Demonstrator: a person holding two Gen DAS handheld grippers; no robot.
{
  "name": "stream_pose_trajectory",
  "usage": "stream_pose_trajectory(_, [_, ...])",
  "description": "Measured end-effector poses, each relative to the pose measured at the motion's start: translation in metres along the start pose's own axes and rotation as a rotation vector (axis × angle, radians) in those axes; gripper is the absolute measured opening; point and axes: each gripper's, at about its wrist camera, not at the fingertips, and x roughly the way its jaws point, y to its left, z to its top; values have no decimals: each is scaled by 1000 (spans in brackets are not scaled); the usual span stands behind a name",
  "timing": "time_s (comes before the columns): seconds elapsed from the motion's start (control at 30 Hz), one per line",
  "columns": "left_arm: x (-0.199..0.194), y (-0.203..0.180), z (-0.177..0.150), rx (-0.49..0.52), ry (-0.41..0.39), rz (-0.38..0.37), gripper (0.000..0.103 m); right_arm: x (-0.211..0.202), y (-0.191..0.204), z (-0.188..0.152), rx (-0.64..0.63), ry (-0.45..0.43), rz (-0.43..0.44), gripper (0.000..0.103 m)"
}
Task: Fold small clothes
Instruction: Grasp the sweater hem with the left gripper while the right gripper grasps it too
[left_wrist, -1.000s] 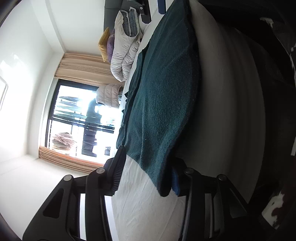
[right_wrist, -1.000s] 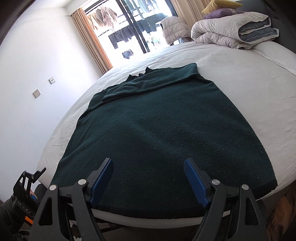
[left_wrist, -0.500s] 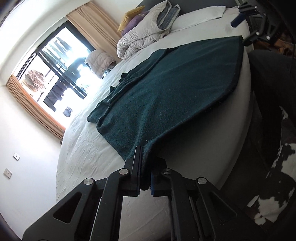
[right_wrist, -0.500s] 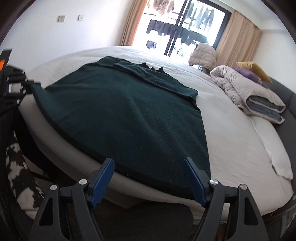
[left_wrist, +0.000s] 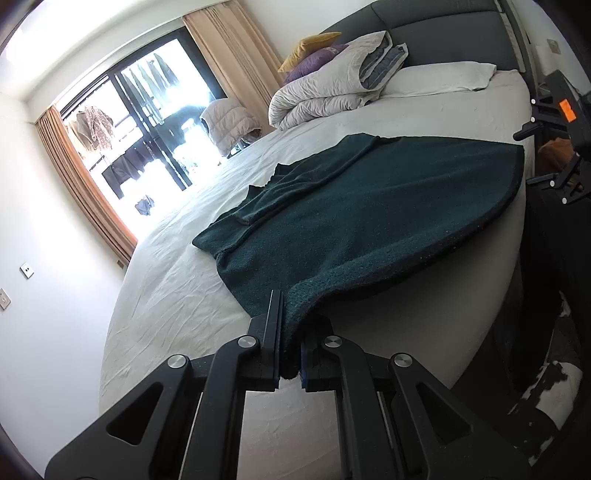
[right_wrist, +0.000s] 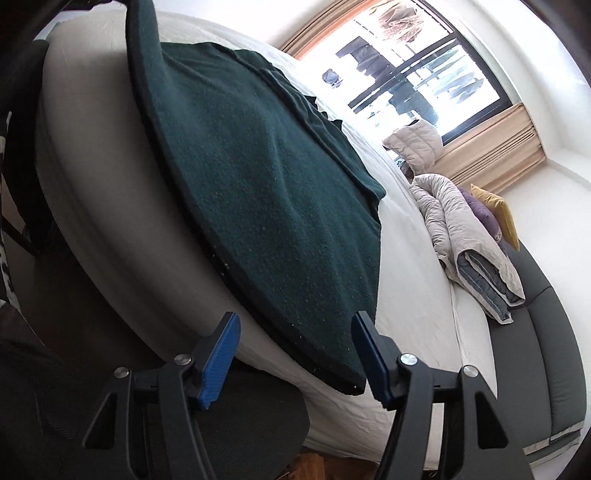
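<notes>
This is a bedroom in a home. A wide bed (left_wrist: 184, 280) with white sheets and a dark padded headboard (left_wrist: 424, 33) carries a rolled duvet (left_wrist: 325, 88) and cushions (left_wrist: 314, 51), while curtains (left_wrist: 85, 188) frame a balcony door (left_wrist: 147, 122) with laundry hanging outside.

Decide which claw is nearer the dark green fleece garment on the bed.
Left. The left claw is clamped on the dark green fleece garment; the closing right claw straddles its other hem corner without pinching it.
</notes>
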Motion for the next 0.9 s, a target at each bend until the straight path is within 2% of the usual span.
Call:
stream_pose_trajectory(0.4, [-12,8,14,-26,-34,8,6,23,2,-10,-121,29,-107,46])
stream_pose_trajectory(0.53, [-12,8,12,-24,-24,1,6,31,-9,-16,-92,50,-112,40])
stream_pose_trajectory(0.73, [-13,0,1,0,-5,-4,6,38,-21,-20,-65,59,-84,24])
stream_pose_trajectory(0.8, [-12,-3,-4,14,4,-1,6,40,-21,-23,-58,65,-73,10])
stream_pose_trajectory(0.9, [-11,-4,-13,16,18,-3,6,42,-25,-24,-37,75,-53,7])
